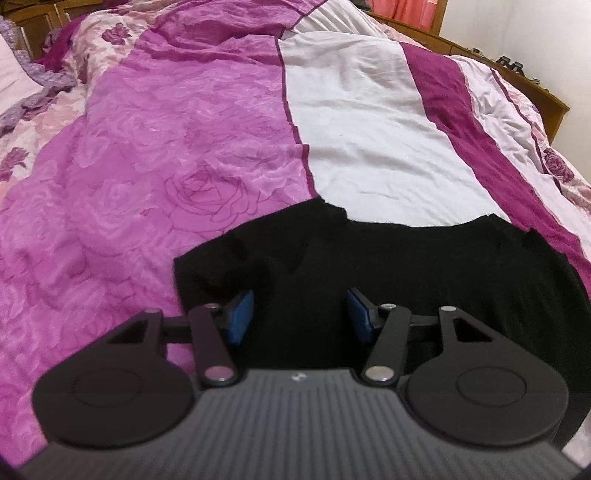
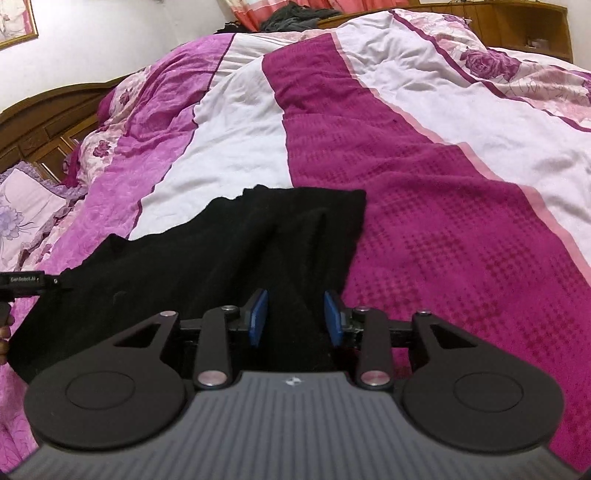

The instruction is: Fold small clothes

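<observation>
A small black garment (image 1: pixel 406 266) lies spread on the bed, a short sleeve toward the left. It also shows in the right wrist view (image 2: pixel 221 251), with a raised fold running toward the gripper. My left gripper (image 1: pixel 300 317) is open over the garment's near part, its blue pads (image 1: pixel 242 314) wide apart with black cloth between them. My right gripper (image 2: pixel 295 317) is open over the garment's near right edge, with the raised fold lying between its blue pads (image 2: pixel 258 317). Whether either pad touches the cloth, I cannot tell.
The bed is covered by a quilt with pink rose (image 1: pixel 166 155), white (image 1: pixel 369 129) and magenta (image 2: pixel 424 221) stripes. A wooden headboard (image 2: pixel 40 118) and a pillow (image 2: pixel 26 206) stand at left. The other gripper's body (image 2: pixel 22 280) shows at the left edge. Dark clothes (image 2: pixel 295 14) lie beyond the bed.
</observation>
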The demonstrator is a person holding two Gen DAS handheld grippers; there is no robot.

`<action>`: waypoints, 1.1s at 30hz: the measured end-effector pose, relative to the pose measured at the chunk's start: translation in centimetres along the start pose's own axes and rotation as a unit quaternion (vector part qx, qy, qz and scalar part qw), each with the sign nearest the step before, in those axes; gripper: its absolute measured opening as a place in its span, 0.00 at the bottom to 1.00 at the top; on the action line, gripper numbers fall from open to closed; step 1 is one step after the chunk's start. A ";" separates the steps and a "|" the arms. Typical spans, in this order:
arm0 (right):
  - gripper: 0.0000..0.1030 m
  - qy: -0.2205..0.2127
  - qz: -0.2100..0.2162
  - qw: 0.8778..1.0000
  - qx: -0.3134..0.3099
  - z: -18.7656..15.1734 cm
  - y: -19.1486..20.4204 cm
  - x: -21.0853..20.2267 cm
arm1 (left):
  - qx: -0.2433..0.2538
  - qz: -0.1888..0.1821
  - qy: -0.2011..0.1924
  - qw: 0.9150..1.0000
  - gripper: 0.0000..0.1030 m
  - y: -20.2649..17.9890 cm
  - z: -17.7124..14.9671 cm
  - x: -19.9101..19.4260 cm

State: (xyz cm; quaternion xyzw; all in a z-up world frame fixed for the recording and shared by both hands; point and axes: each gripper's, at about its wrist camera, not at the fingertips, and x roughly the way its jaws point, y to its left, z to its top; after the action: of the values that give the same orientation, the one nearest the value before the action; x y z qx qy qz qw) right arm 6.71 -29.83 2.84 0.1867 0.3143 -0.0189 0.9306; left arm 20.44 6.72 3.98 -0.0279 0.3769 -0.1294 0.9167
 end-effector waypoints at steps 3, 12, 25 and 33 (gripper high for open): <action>0.40 0.000 -0.001 1.000 -0.004 -0.1 0.0 -0.1 | 0.003 0.014 -0.005 1.000 0.55 -0.4 0.3 0.1; 0.40 -0.029 -0.011 0.999 -0.020 0.5 0.7 -1.1 | 0.084 0.046 -0.045 0.994 0.55 -3.1 1.4 -1.4; 0.40 -0.024 -0.009 0.999 -0.022 0.3 0.7 0.2 | 0.034 -0.007 0.021 0.999 0.08 -1.9 1.9 2.6; 0.40 -0.027 -0.012 0.999 -0.025 0.2 0.8 0.3 | 0.024 0.084 -0.022 0.996 0.07 -0.5 3.0 1.7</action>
State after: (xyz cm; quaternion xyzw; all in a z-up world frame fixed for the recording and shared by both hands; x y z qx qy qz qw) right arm 7.16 -29.15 3.05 0.1587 0.2919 -0.0275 0.9428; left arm 23.57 5.68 5.06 0.0231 0.3548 -0.0605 0.9327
